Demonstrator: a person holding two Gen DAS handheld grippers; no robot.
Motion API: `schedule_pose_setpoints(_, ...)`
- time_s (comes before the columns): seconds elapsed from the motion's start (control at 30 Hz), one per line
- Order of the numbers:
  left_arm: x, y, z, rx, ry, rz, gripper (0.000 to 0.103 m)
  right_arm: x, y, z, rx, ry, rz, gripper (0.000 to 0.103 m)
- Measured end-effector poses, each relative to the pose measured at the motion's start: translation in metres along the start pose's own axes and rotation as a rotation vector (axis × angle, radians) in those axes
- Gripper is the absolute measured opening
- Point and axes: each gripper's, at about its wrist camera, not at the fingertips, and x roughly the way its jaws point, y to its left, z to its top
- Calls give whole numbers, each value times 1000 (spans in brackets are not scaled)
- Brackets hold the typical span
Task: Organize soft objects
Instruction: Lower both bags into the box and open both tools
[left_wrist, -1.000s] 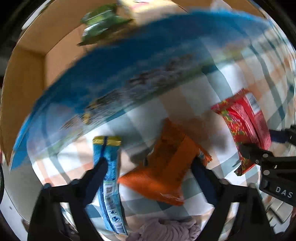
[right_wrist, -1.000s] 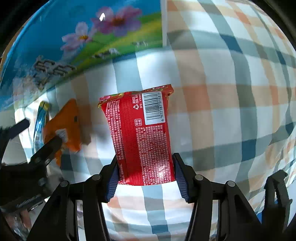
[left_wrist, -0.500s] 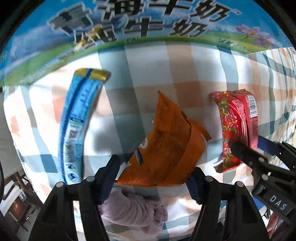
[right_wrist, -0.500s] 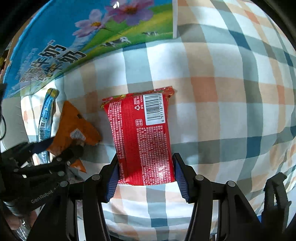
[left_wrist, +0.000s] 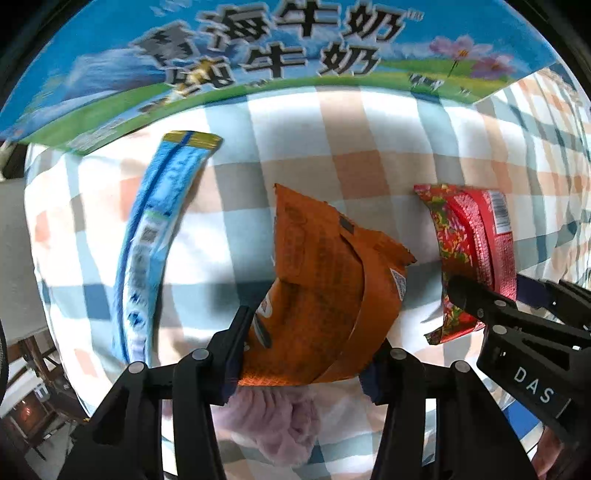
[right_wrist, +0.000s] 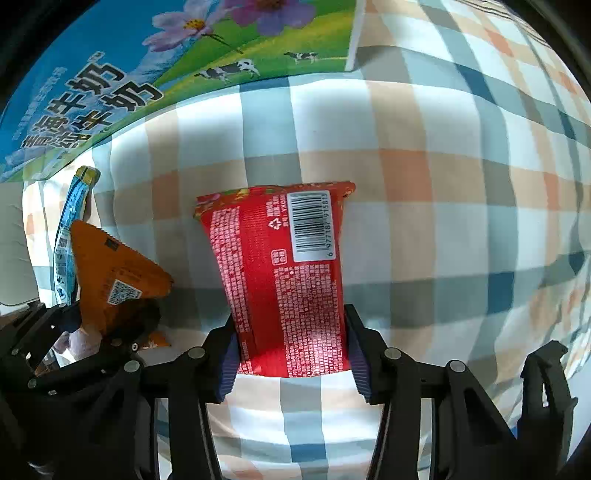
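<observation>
Left gripper (left_wrist: 306, 354): jaws wide, straddling near end of orange snack bag (left_wrist: 321, 291); pads at both its edges, firm squeeze can't be confirmed. Right gripper (right_wrist: 291, 354): jaws likewise spread around near end of red snack packet (right_wrist: 284, 273), pads against both sides, barcode face up. Both packs lie flat on checked cloth (right_wrist: 443, 184). Blue stick pack (left_wrist: 155, 247) left of orange bag, apart from it. Lilac fuzzy item (left_wrist: 269, 424) under left gripper. Milk carton box (left_wrist: 258, 48) stands behind everything.
</observation>
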Motion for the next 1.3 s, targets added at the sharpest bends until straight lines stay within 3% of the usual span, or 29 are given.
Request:
schedule_pose_setpoints(0.23, -50, 13, -40, -100, -119, -31, 48, -38, 13, -21, -11, -62, 21, 51)
schedule_pose_setpoints(0.5, -120, 47, -69, -160, -250, -43, 48, -109, 29, -51, -71, -177, 42, 50)
schedule_pose_setpoints(0.6, -155, 61, -53, -176, -286, -58, 48, -133, 37, -64, -100, -215, 60, 50)
schedule_pose_setpoints(0.7, -169, 70, -58, -188, -315, -80, 48, -154, 42, -76, -125, -249, 83, 50)
schedule_pose_setpoints(0.83, -197, 75, -34, -198, -363, -115, 48, -179, 48, -86, -153, -287, 118, 50)
schedule_pose_setpoints(0.97, -219, 86, -7, -208, -396, -127, 48, -206, 55, -74, -164, -318, 150, 50)
schedule_pose_setpoints(1.13, -228, 105, 42, -226, -396, -134, 48, -216, 60, -31, -126, -349, 148, 50)
schedule_pose_setpoints(1.3, -215, 122, 108, -232, -338, -129, 48, -207, 58, 25, -63, -334, 123, 50)
